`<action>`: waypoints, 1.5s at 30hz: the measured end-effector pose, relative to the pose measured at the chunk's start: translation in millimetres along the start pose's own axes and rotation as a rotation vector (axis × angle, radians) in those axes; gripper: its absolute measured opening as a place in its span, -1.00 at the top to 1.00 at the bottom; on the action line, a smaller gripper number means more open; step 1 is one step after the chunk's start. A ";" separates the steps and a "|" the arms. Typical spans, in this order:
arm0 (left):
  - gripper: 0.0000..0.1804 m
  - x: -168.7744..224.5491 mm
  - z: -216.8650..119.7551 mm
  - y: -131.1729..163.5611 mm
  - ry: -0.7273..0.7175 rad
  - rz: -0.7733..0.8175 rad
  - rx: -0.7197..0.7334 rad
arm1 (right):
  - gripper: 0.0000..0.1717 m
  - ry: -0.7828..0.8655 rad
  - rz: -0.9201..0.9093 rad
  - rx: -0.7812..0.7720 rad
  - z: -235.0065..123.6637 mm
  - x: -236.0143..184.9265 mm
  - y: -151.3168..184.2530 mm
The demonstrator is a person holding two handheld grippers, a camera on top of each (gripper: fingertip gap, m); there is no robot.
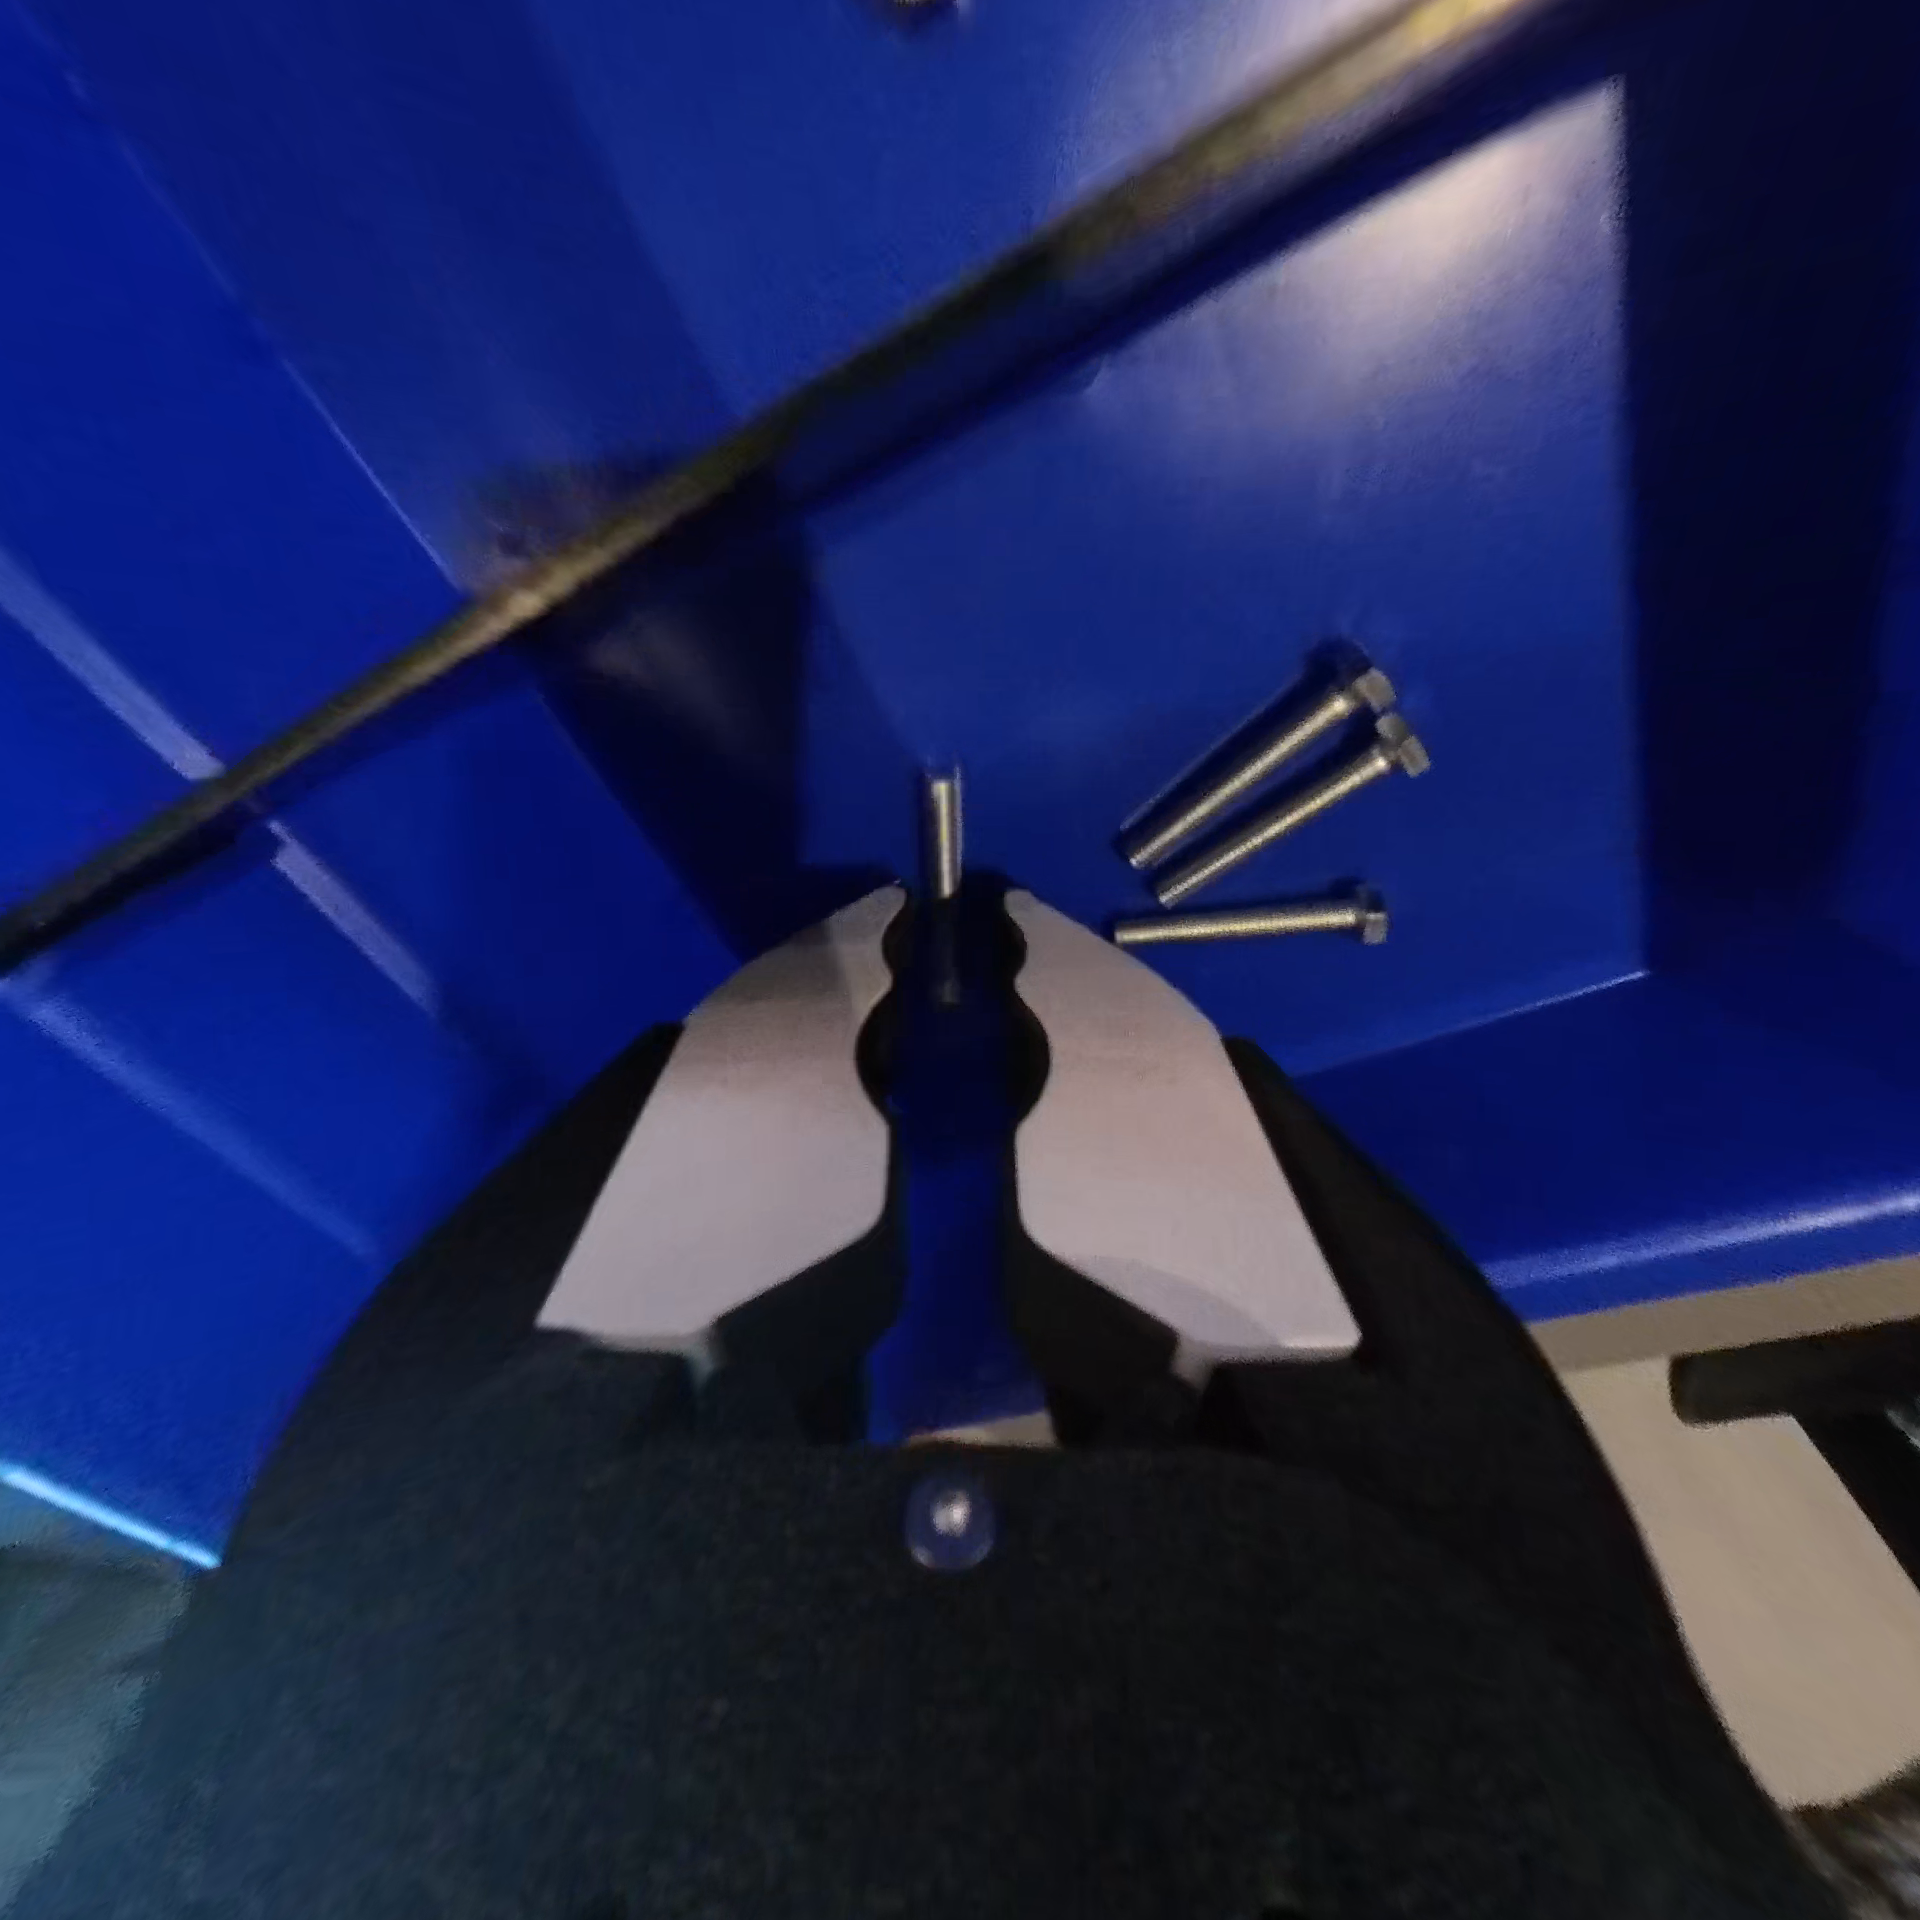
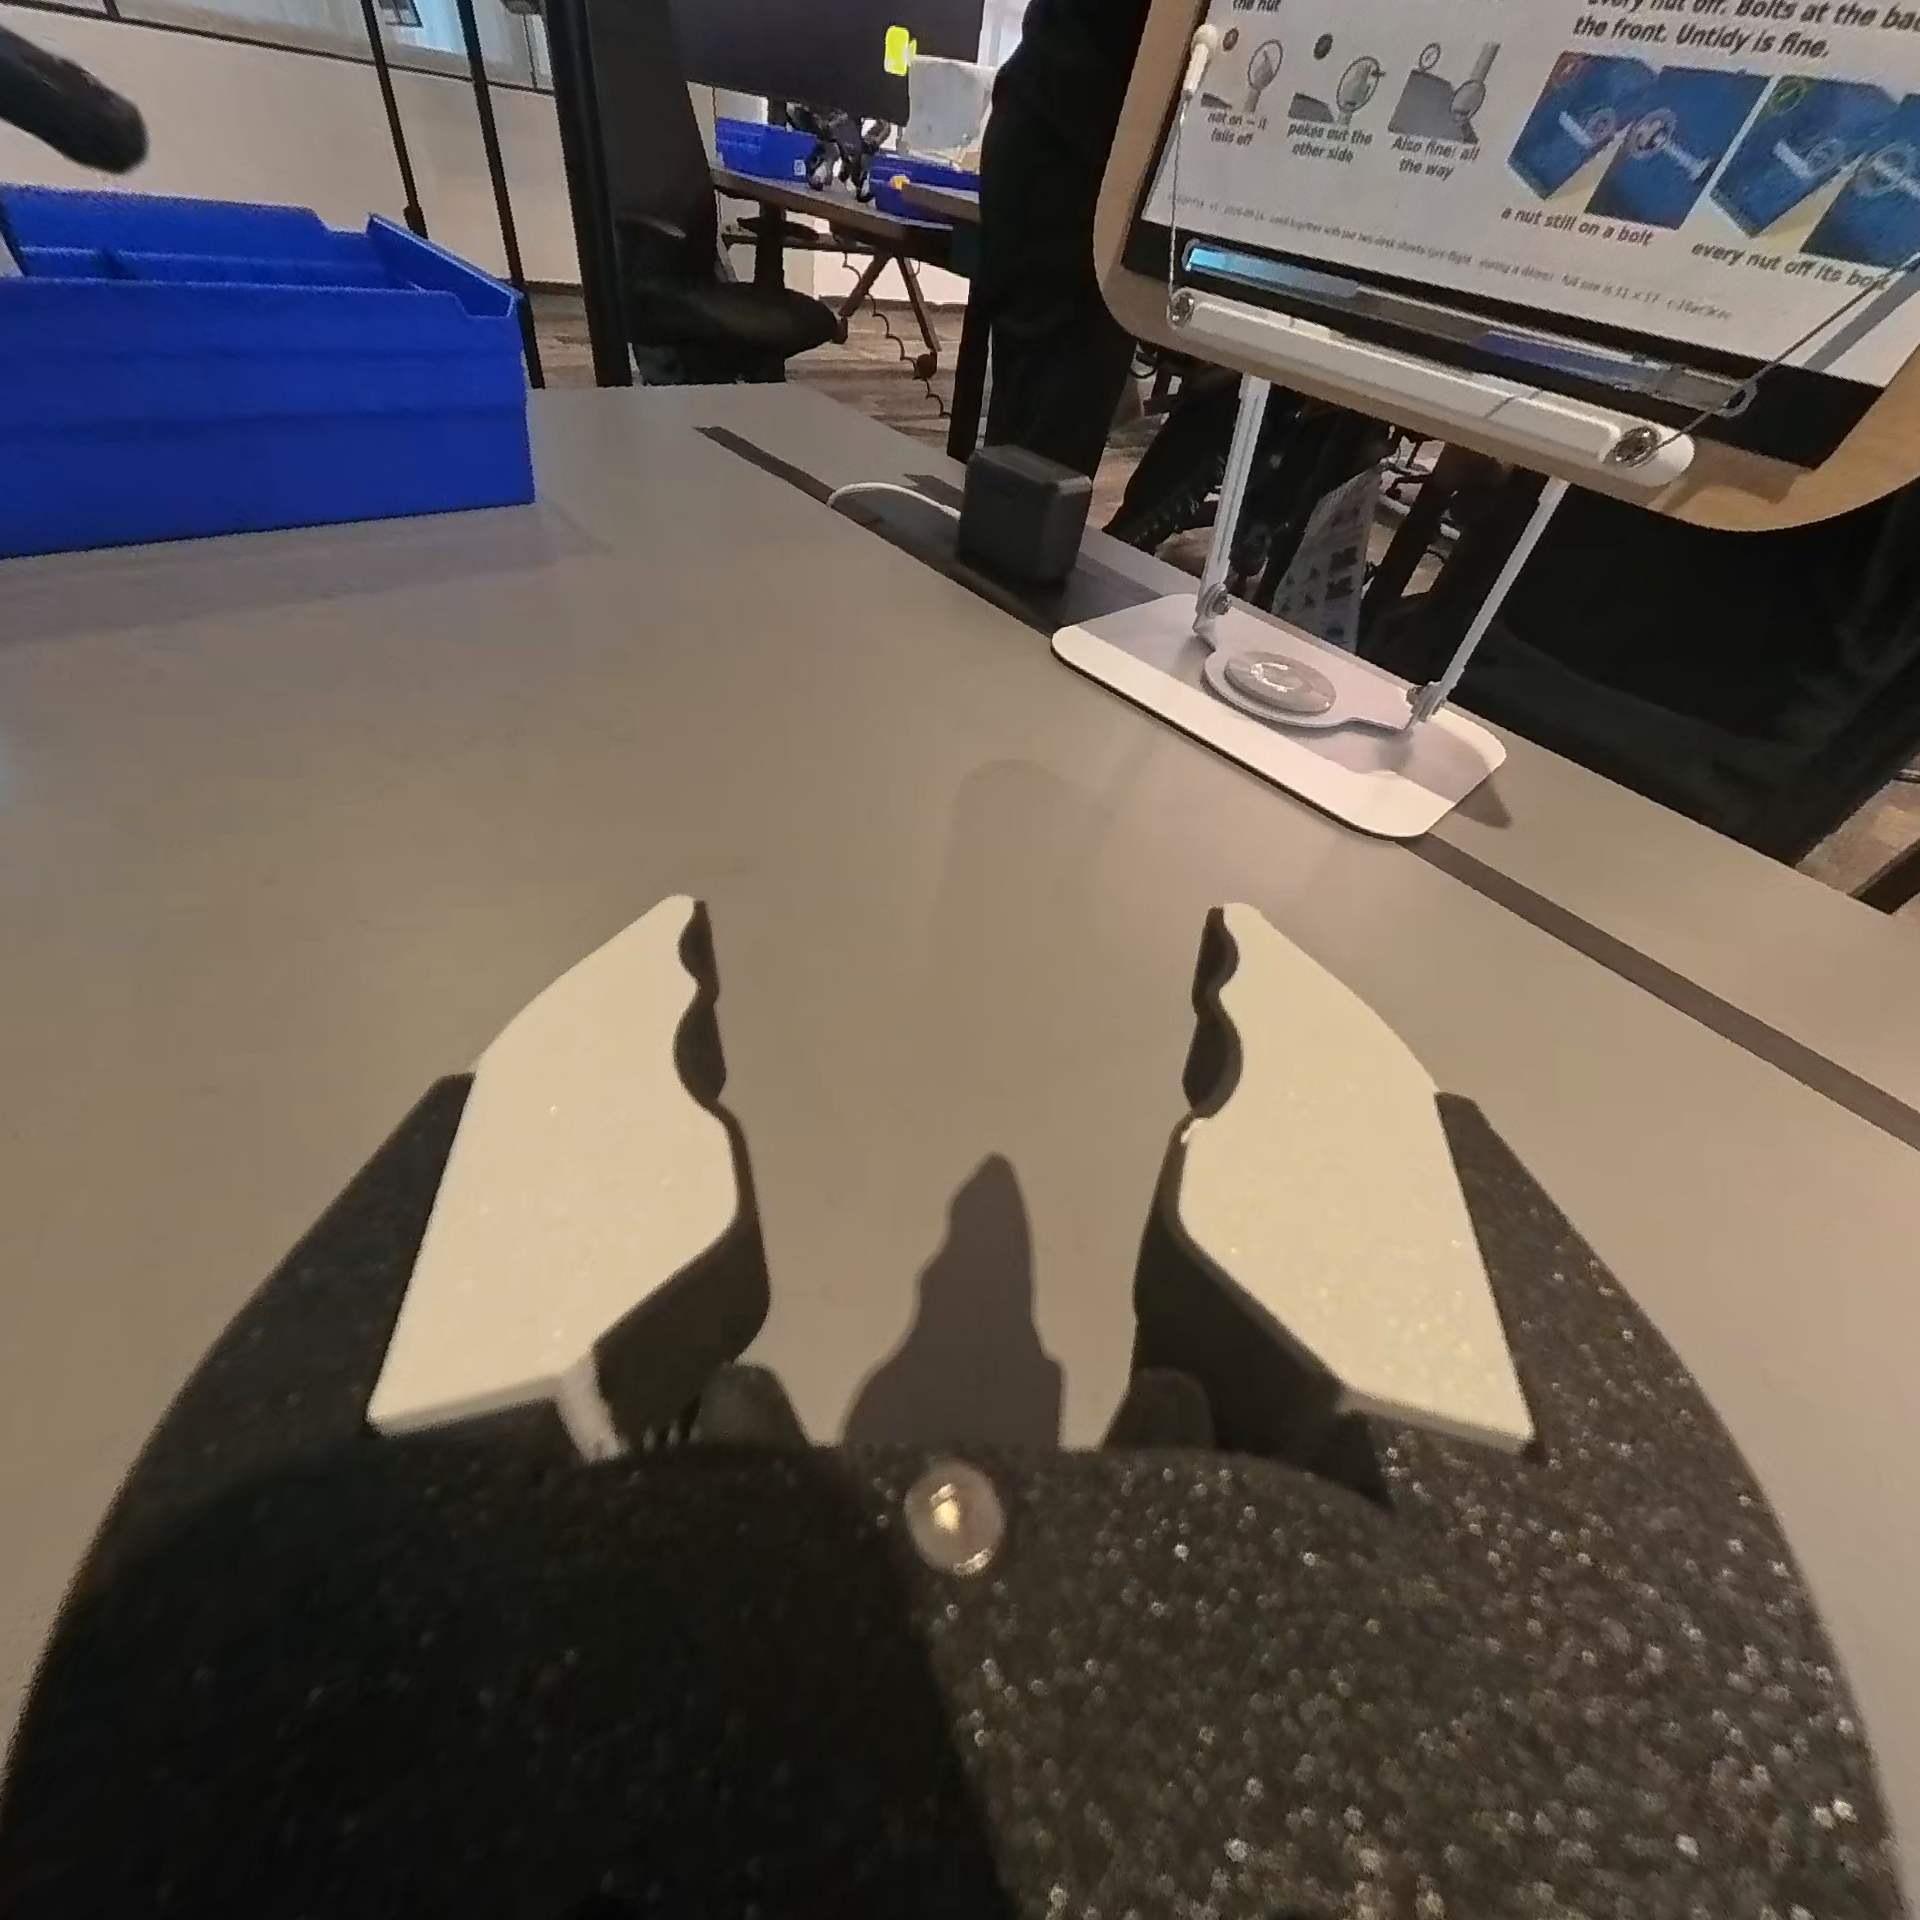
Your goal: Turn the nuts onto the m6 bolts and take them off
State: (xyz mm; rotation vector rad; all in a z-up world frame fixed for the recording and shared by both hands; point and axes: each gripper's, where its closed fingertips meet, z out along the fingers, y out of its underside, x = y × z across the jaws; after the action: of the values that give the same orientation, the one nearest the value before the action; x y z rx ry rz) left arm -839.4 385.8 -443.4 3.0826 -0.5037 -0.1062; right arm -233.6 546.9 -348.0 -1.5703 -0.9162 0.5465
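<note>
Steel bolts number four in the left wrist view: three loose bolts [image 1: 1262, 821] lie on the floor of a blue bin [image 1: 1351, 416], and a fourth bolt [image 1: 943, 862] stands between the nearly closed fingertips of the left gripper [image 1: 948, 914], which appear to pinch its shank. One right gripper [image 2: 956, 925] hangs wide open over the grey table [image 2: 520, 779], gripping nothing. One instruction sheet [image 2: 1558, 156] on a stand bears print and diagrams. No nuts can be made out.
</note>
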 end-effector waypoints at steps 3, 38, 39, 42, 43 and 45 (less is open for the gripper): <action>0.93 2.5 0.7 -2.3 0.029 -0.015 -0.004 | -0.02 -0.005 0.006 0.002 0.0 -0.1 -0.2; 0.94 427.8 -30.7 -272.7 0.228 0.987 0.189 | 0.00 0.002 0.010 -0.059 -8.4 18.6 14.0; 0.94 428.6 -28.7 -272.9 0.223 0.995 0.187 | 0.00 0.004 0.012 -0.056 -9.0 19.4 13.3; 0.94 431.5 -28.2 -273.9 0.211 1.013 0.202 | 0.00 0.006 0.016 -0.058 -9.3 19.9 13.7; 0.94 431.9 -28.2 -274.2 0.204 1.019 0.205 | 0.00 0.005 0.015 -0.060 -8.9 19.7 14.3; 0.94 432.2 -28.2 -274.1 0.196 1.021 0.207 | -0.01 0.004 0.012 -0.068 -7.9 19.3 16.1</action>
State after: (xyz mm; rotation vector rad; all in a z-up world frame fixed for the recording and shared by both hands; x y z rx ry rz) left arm -341.7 508.2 -450.5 2.5344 -2.0307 0.2703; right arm -212.1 557.4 -359.2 -1.6390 -0.9309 0.5248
